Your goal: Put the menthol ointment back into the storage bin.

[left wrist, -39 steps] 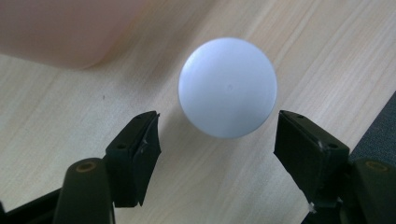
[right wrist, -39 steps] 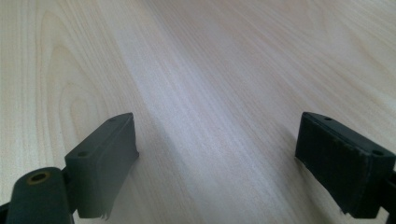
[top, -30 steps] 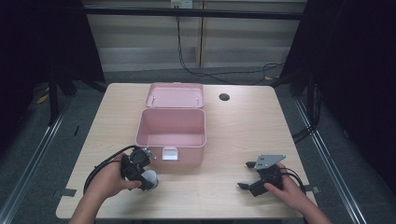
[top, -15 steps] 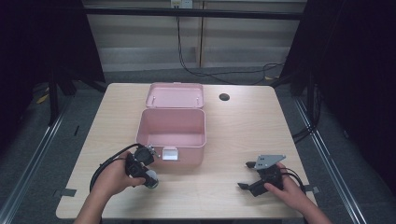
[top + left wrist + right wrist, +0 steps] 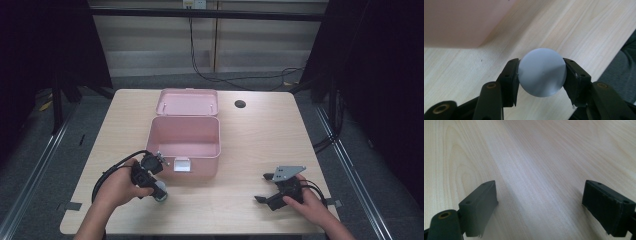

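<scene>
While the left gripper [image 5: 541, 72] clamps a grey ball [image 5: 541, 72] beside the pink box [image 5: 184, 145], the right gripper [image 5: 540, 205] rests released.

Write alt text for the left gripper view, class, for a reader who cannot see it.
The left gripper is shut on a round grey object, its two black jaws pressing on either side, just above a light wooden table. A corner of a pink box is at the upper left.
</scene>
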Tool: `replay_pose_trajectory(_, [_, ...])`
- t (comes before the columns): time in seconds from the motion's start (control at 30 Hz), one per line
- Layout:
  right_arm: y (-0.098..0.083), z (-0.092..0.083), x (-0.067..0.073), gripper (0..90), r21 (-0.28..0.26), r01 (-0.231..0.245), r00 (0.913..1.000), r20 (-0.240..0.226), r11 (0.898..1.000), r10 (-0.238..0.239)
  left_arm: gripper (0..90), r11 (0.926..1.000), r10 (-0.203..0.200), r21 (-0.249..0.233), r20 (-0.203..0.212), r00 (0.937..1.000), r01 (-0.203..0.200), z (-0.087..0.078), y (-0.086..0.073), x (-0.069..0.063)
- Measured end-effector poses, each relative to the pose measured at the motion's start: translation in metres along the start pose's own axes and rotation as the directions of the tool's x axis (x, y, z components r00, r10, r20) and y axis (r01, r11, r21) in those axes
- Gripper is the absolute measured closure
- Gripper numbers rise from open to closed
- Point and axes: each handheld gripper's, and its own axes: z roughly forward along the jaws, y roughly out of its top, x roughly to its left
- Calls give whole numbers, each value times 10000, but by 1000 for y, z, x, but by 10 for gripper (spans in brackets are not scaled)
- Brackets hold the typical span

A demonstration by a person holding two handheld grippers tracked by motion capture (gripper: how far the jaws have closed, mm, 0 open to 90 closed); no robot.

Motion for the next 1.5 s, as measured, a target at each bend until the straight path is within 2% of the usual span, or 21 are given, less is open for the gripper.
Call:
replay_pose_trajectory(0.33, [0, 0, 0, 122, 3, -3, 10000, -4, 10000, 3, 499, 9999, 29, 159, 72, 10000, -30, -18, 2, 1])
replay_pose_trajectory(0.6, [0, 0, 0, 122, -2, 20, 10000, -1, 10000, -20, 499, 9995, -245, 181, 109, 9996, 243, -33, 4, 1])
replay_pose_trajectory(0.77, [0, 0, 0, 122, -6, -14, 10000, 1, 10000, 14, 499, 9992, -275, 311, 130, 9995, 271, -42, 6, 1])
replay_pose_trajectory(1.2, [0, 0, 0, 122, -48, 45, 10000, 41, 10000, -45, 499, 9987, -459, 243, 194, 9988, 454, -63, 12, 3])
replay_pose_trajectory(1.3, [0, 0, 0, 121, -48, 45, 10000, 40, 10000, -45, 499, 9990, -388, 217, 214, 9990, 384, -70, 14, 4])
replay_pose_trajectory(1.5, [0, 0, 0, 122, -52, 32, 10000, 43, 10000, -31, 500, 9987, -484, 131, 79, 9988, 483, -82, 19, 5])
